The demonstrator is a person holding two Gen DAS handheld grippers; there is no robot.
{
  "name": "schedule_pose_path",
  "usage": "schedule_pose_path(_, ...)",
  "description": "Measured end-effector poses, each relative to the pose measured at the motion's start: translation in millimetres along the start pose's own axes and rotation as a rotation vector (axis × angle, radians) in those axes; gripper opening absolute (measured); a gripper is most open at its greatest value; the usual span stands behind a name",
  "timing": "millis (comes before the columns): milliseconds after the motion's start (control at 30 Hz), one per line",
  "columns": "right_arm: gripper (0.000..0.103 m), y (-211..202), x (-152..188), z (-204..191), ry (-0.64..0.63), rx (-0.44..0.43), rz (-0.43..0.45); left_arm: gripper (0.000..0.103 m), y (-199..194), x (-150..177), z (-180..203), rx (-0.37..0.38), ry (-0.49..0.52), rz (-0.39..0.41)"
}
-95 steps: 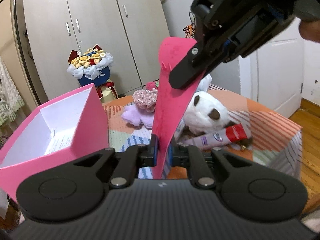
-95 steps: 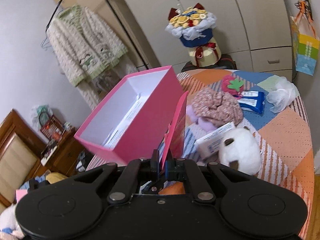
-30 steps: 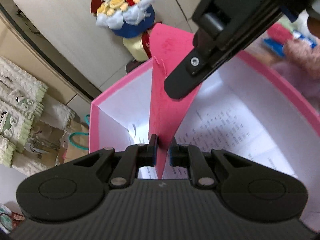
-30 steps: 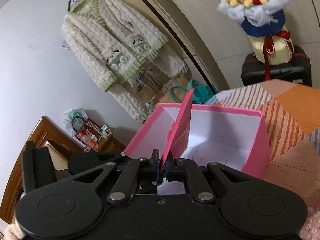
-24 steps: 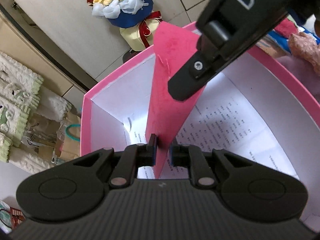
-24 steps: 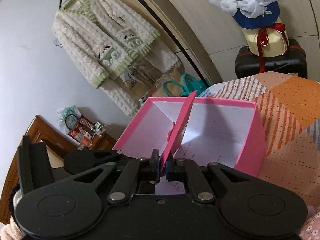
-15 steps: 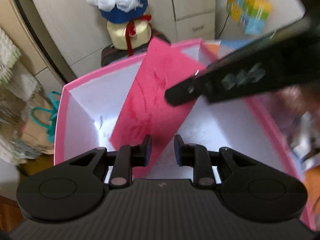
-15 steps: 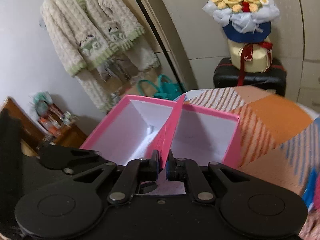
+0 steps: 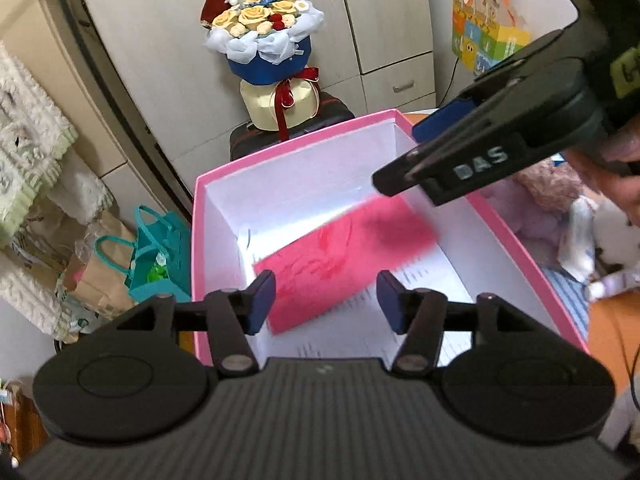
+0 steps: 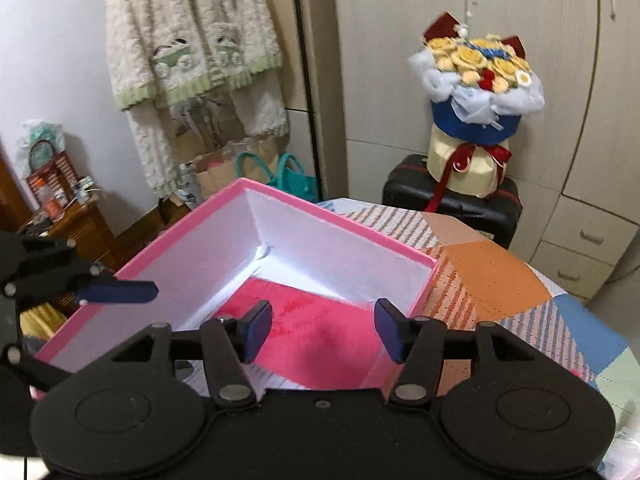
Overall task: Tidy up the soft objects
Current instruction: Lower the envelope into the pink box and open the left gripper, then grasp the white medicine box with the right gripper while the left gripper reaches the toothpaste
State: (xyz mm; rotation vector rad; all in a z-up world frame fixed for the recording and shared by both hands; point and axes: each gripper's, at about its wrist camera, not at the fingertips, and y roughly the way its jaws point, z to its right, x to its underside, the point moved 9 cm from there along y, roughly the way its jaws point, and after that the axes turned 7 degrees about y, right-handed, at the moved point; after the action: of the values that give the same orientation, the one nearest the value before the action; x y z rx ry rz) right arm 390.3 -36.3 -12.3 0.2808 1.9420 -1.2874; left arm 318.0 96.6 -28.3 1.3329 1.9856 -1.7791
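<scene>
Lying inside the pink box [image 9: 520, 240], the pink sheet [image 9: 332, 264] appears blurred, perhaps unsettled. Left gripper [image 9: 326, 300] and right gripper [image 10: 322, 330] are released; withdrawing fingers could snag it.

Beige wardrobe [image 10: 460, 40] fills the back wall, drawers at its lower right. Black suitcase [image 10: 452, 204] stands against it with a flower bouquet [image 10: 480, 76] on top. Left of the wardrobe: fluffy cream cardigan [image 10: 192, 40] hanging on a pale wall, paper and teal bags [image 10: 292, 178] below, wooden cabinet [image 10: 76, 228] further left.
</scene>
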Motion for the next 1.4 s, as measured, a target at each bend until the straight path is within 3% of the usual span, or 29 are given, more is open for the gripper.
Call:
schedule_pose_path(333, 0.068, -79.7, 23.1, -36.1, -0.173, -0.006, 0.039, 0.065, -66.3, 12.6, 8.2, 0.074, -0.096, 0.026)
schedule_pose_path(633, 0.075, -170.9, 59.8, -41.0, -0.215, -0.041, 0.125, 0.079, -150.2, 11.9, 59.9, 0.065, 0.01, 0.178)
schedule_pose_path(700, 0.084, -187.2, 75.2, -40.8, -0.233, -0.037, 0.147, 0.082, -162.2, 12.1, 75.2, 0.07, 0.038, 0.212)
schedule_pose_path(767, 0.087, -203.2, 91.7, -38.8, -0.254, -0.018, 0.175, 0.085, -170.2, 14.2, 92.2, 0.082, 0.066, 0.234)
schedule_pose_path(1067, 0.089, -243.8, 153.1, -9.4, -0.233, 0.067, 0.242, 0.086, -169.6, 22.9, 175.3, 0.23, 0.181, 0.245)
schedule_pose_path(1400, 0.091, -239.8, 217.2, 35.7, -0.133, 0.125, 0.175, 0.086, -135.5, 40.6, 231.3, 0.378, 0.212, 0.14)
